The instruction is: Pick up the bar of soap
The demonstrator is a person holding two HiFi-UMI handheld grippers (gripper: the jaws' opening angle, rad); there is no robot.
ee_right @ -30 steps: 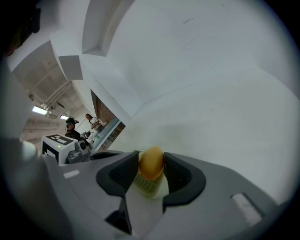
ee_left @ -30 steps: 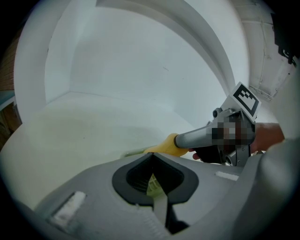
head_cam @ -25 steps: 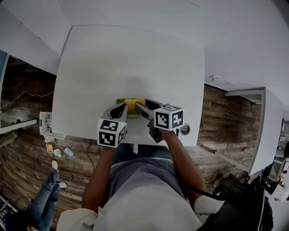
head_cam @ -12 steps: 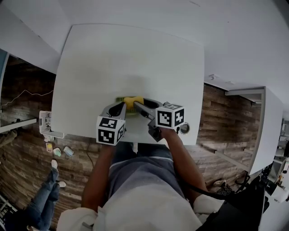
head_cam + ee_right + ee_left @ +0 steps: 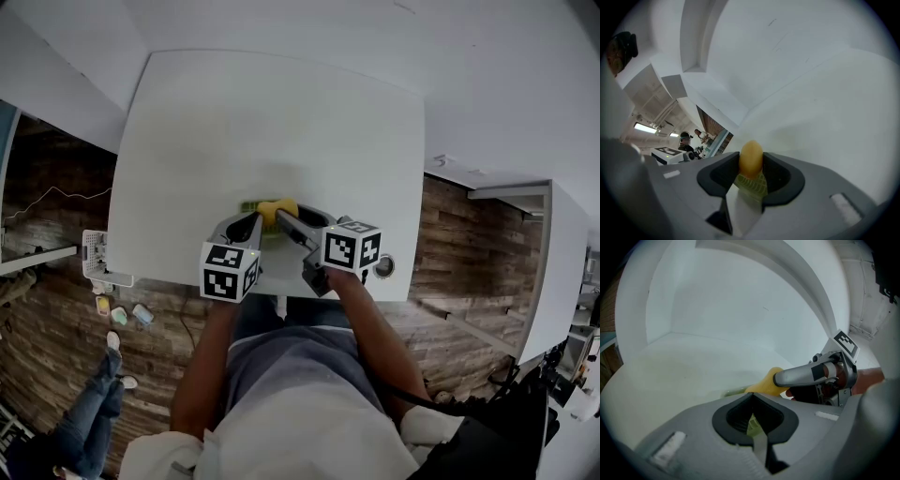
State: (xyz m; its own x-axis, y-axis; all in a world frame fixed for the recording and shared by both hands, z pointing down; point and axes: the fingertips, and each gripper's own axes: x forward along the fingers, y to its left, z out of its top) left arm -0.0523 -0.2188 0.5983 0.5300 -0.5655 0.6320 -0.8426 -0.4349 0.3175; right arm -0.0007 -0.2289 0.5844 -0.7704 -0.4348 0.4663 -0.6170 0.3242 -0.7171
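The yellow bar of soap lies on a flat green soap dish near the front edge of the white table. My right gripper comes in from the right, shut on the bar. In the right gripper view the soap sits upright between the dark pads, with the ribbed green dish just under it. My left gripper is at the dish's left end, shut on a thin edge of the green dish. From the left gripper view the soap shows behind one of the right gripper's fingers.
A small round fitting sits at the table's front right corner. A white basket and small items lie on the wooden floor at the left, near a person in jeans. A white cabinet stands at the right.
The right gripper's jaws have narrowed onto the soap. The soap and the right gripper have shifted slightly to the left. The left gripper has barely moved.
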